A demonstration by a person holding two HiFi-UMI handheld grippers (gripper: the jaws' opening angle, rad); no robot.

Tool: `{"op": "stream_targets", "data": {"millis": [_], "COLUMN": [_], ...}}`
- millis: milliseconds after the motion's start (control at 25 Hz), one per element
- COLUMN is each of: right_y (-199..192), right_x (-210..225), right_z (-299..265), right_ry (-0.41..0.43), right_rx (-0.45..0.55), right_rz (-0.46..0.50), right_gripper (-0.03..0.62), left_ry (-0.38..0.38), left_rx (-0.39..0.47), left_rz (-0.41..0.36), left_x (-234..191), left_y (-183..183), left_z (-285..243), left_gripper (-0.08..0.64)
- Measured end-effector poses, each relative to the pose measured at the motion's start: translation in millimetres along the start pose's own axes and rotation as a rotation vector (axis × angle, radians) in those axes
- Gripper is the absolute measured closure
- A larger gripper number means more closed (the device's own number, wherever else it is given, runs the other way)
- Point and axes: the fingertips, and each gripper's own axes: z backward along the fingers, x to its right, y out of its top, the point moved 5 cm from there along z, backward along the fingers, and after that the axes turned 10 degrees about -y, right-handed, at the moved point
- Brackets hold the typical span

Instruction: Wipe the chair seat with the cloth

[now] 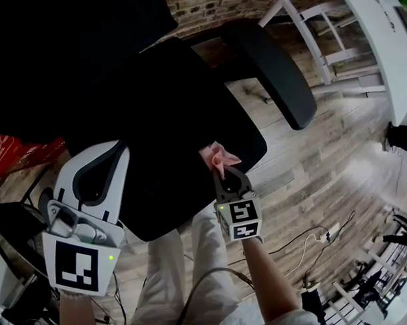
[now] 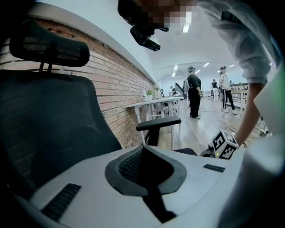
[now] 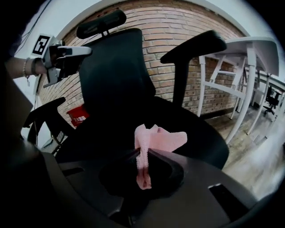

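Much of the chair is hard to read from the head view: the seat (image 1: 165, 147) and the backrest run together into one black mass, and the seat's far edge cannot be traced. The armrest (image 1: 273, 67) stands out only against the wood floor. The lower end of the cloth (image 3: 159, 138) sinks into the dark hollow between the right gripper's jaws, so its full length is hidden. No view settles whether the cloth touches the seat.

The right gripper (image 3: 141, 153) is clamped on the cloth. The cloth is a pink strip whose long axis runs along the jaw line. It comes out past the tips and flares into crumpled folds toward the right. In the head view the cloth (image 1: 219, 156) points away from the person, over the seat's near right edge, with the right gripper (image 1: 224, 174) just behind it.

The left gripper (image 2: 143, 149) has its jaws pressed together with nothing between them. In the head view the left gripper (image 1: 119, 149) is held at the seat's near left side, well apart from the cloth.

The left gripper view misses the cloth entirely and shows only the right gripper's marker cube (image 2: 225, 145). It also shows the mesh backrest (image 2: 49, 129), the headrest (image 2: 49, 46) and people (image 2: 194, 95) standing far down the room. The right gripper view alone shows the cloth in the jaws, a red box (image 3: 79, 116) under the far armrest, and a white table (image 3: 254, 44) cut off at the right edge.
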Motion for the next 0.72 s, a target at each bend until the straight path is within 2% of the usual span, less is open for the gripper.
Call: {"op": "stream_targets", "data": {"millis": [320, 520, 720], "right_y": [-31, -54, -68], "right_x": [-86, -143, -179], "right_z": [17, 38, 56], "right_ry": [0.146, 0.295, 0.387], "right_rx": [-0.031, -0.052, -0.058], "right_rz": [0.002, 0.052, 0.102], "right_gripper": [0.534, 0.534, 0.534], "left_ry": [-0.041, -0.055, -0.052], "left_rx": [0.013, 0.010, 0.003], "left_rz": [-0.026, -0.037, -0.022], "left_x": [5, 9, 10], "left_y": [-10, -14, -18], "left_z": [11, 18, 22], "left_gripper": [0.541, 0.541, 0.541]}}
